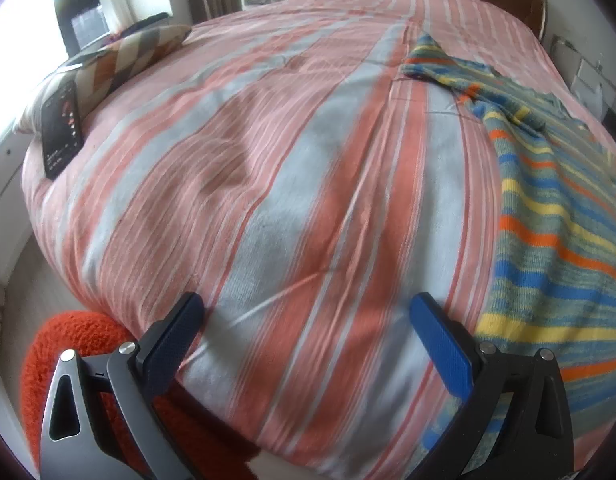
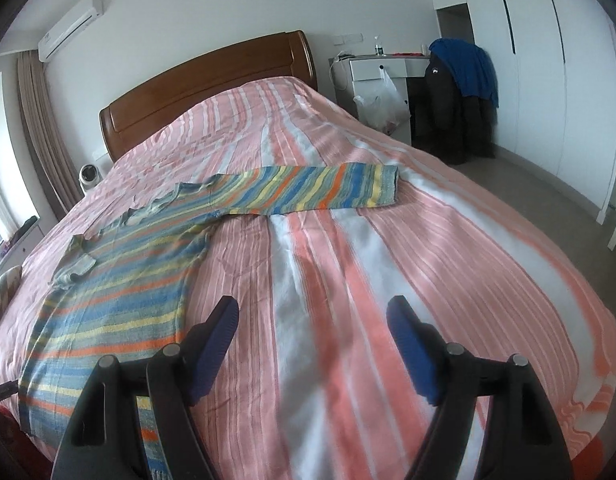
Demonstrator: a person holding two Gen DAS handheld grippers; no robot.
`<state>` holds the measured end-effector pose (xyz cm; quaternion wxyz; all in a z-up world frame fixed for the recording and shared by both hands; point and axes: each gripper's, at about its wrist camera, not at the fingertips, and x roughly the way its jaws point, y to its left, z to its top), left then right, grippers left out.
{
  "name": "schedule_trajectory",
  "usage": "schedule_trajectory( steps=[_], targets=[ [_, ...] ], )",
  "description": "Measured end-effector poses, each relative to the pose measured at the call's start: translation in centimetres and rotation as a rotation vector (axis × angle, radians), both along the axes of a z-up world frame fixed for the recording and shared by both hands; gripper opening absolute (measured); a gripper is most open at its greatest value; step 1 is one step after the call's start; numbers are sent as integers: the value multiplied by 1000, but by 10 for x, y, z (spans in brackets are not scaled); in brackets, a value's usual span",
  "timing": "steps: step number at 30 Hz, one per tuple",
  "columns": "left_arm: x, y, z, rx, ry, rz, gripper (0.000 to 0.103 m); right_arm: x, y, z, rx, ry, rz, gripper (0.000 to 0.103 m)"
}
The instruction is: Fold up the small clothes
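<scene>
A small striped sweater (image 2: pixel 120 280) in blue, yellow, orange and grey lies spread flat on the bed. One sleeve (image 2: pixel 331 192) stretches out to the right. In the left wrist view the sweater (image 1: pixel 547 216) lies at the right, its other sleeve (image 1: pixel 431 60) reaching toward the headboard. My left gripper (image 1: pixel 308 312) is open and empty, above bare bedspread just left of the sweater's hem. My right gripper (image 2: pixel 313 320) is open and empty, above bare bedspread just right of the sweater's body.
The bed has a pink and white striped bedspread (image 2: pixel 427 240) and a wooden headboard (image 2: pixel 204 80). A phone (image 1: pixel 62 128) leans on a patterned pillow (image 1: pixel 124 56) at the bed's left edge. An orange knit item (image 1: pixel 68 344) sits below it. A nightstand (image 2: pixel 383 80) and draped chair (image 2: pixel 463 92) stand right.
</scene>
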<state>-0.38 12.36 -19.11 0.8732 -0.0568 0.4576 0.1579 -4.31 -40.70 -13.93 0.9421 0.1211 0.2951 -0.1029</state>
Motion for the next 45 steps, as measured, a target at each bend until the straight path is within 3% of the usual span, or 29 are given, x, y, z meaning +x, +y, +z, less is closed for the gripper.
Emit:
schedule_trajectory(
  steps=[25,34,45],
  targets=[
    [-2,2,3,-26,5,-17,102,0,0,-1,-12,-3,-10,76],
    [-8,-8,14,-14,-41,-73,102,1,1,-2,-10,0,-6,76],
    [-7,-4,14,-36,-44,-58,102,2,0,-4,-5,9,-6,76]
  ],
)
